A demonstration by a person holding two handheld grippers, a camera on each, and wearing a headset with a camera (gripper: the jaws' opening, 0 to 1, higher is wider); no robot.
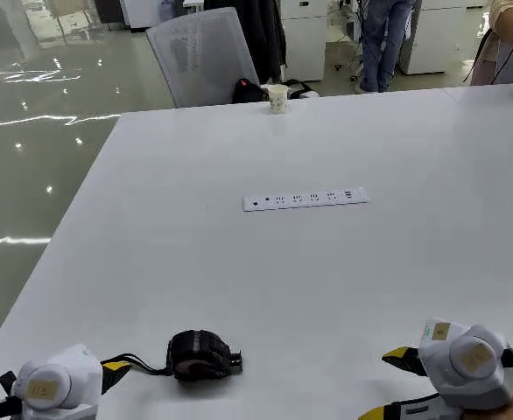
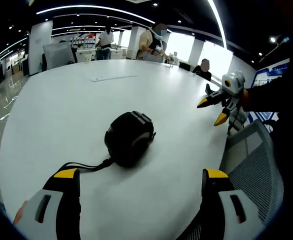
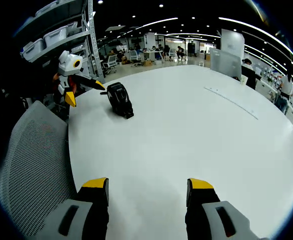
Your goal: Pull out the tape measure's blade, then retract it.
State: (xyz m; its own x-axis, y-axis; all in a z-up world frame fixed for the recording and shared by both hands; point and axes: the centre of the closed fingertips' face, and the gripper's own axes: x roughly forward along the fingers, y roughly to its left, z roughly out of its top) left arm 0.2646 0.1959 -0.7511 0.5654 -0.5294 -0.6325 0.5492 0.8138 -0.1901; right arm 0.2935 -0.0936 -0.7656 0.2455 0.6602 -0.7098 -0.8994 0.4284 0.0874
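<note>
A black tape measure (image 1: 202, 354) lies on the white table (image 1: 326, 280) near its front edge, blade fully in. Its black wrist strap (image 1: 134, 361) trails left toward my left gripper (image 1: 108, 378). In the left gripper view the tape measure (image 2: 130, 137) sits just ahead of the left gripper (image 2: 140, 175), whose jaws stand wide apart and empty, with the strap (image 2: 84, 165) lying by the left jaw. My right gripper (image 1: 384, 385) rests well to the right, open and empty. From the right gripper view the tape measure (image 3: 119, 99) is far off, beyond the right gripper (image 3: 147, 183).
A white power strip (image 1: 305, 199) lies mid-table. A paper cup (image 1: 278, 98) stands at the far edge, with a grey mesh chair (image 1: 204, 57) behind it. People stand beyond the table. The table's left edge drops to a glossy floor (image 1: 29, 157).
</note>
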